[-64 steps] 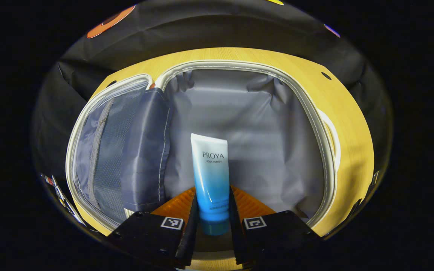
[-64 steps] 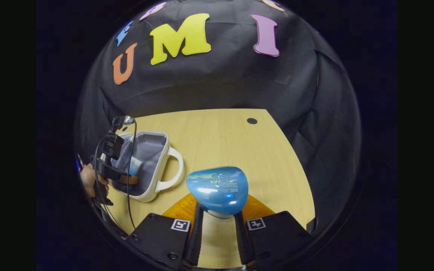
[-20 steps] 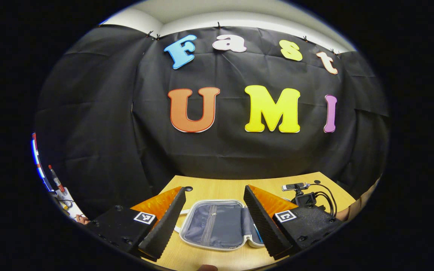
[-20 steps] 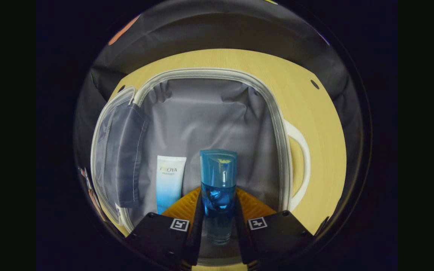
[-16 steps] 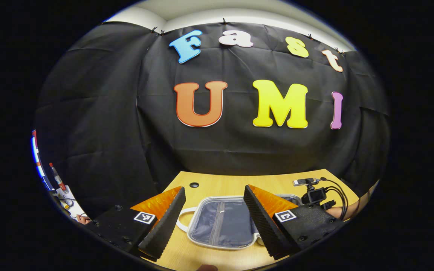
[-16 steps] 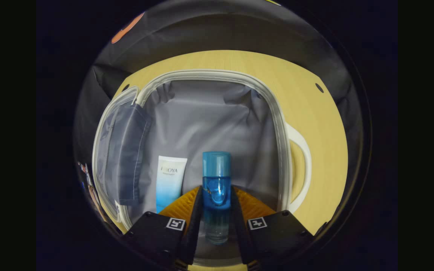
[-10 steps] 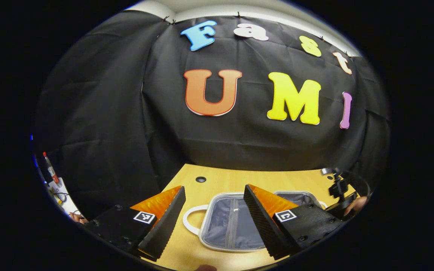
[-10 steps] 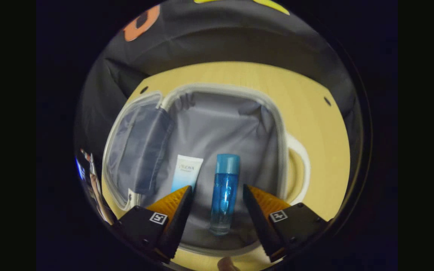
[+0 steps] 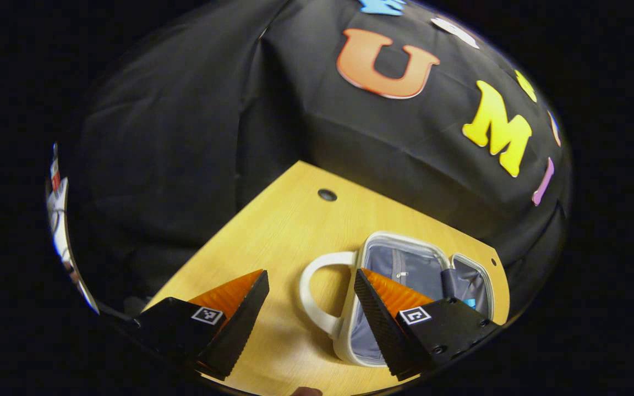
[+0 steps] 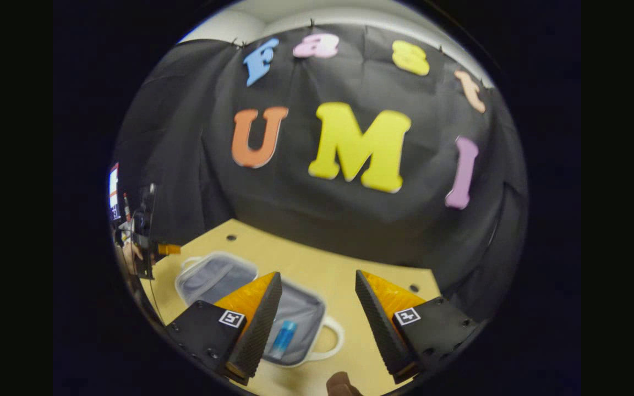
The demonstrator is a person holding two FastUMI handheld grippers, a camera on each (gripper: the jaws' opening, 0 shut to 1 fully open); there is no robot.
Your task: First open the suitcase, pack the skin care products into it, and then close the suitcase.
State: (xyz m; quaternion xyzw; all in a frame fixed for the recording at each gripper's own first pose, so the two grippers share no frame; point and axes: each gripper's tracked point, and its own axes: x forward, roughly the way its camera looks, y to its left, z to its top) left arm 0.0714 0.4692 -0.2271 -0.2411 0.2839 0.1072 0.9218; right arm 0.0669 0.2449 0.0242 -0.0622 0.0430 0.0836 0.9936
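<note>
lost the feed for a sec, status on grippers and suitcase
Left gripper open, empty. Right gripper open, empty, above table. Suitcase lies open, blue bottle inside, not yet closed. Nothing in the way.

Setting: a recording booth in a lab or office room. A light wood-grain desk with round cable holes is enclosed at back and sides by black cloth, pinned up below a pale wall. A cluttered work area with a lit screen is seen past the cloth's left edge.
</note>
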